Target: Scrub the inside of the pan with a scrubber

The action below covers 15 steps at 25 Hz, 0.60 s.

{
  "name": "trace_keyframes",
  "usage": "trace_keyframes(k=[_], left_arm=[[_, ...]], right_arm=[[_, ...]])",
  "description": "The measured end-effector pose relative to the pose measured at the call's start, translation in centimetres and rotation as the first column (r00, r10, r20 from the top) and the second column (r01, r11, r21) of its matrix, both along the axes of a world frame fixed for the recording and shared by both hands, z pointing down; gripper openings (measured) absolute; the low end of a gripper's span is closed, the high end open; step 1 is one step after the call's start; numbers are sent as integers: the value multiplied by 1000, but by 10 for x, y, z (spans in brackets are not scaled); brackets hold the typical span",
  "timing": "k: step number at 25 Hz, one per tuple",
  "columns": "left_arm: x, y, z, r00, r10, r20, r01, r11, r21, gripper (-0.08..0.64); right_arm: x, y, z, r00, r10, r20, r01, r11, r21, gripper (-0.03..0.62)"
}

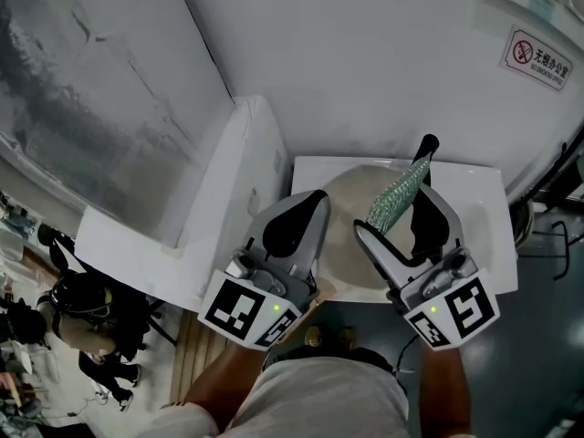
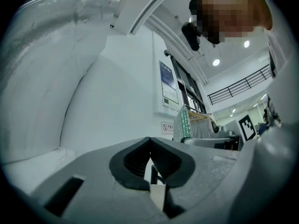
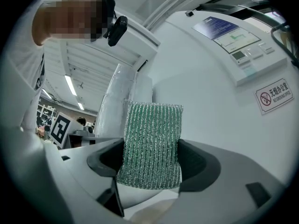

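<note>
A pale, shallow pan [image 1: 347, 245] lies on a small white table [image 1: 484, 235], its black handle [image 1: 426, 144] pointing away from me. My right gripper [image 1: 394, 210] hovers over the pan, shut on a green scrubber [image 1: 399, 194] that sticks up past its fingertips. In the right gripper view the scrubber [image 3: 152, 143] fills the gap between the pads of the right gripper [image 3: 152, 148]. My left gripper [image 1: 313, 201] is by the pan's left rim, jaws together. The left gripper view shows this left gripper [image 2: 150, 141] shut. Whether it pinches the rim I cannot tell.
A slanted white panel [image 1: 228, 181] adjoins the table's left side. Behind stands a white wall with a no-smoking sign [image 1: 538, 57] and a control panel [image 3: 233, 36]. Cables [image 1: 547, 226] hang at the right. My legs are below the table's near edge.
</note>
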State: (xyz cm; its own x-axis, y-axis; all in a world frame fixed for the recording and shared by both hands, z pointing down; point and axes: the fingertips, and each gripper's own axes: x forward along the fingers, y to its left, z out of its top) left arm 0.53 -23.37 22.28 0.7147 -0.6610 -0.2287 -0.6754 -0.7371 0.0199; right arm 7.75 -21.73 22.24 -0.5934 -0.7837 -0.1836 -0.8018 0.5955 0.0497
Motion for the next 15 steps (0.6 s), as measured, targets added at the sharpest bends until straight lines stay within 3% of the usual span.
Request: trace_keyframes(k=[15], left_arm=[[-2,-2,1,1000,13,7,-13,1000,0,15]], right_arm=[[-4,-3,5,1000,1,-12,-1,1000,-17,350]])
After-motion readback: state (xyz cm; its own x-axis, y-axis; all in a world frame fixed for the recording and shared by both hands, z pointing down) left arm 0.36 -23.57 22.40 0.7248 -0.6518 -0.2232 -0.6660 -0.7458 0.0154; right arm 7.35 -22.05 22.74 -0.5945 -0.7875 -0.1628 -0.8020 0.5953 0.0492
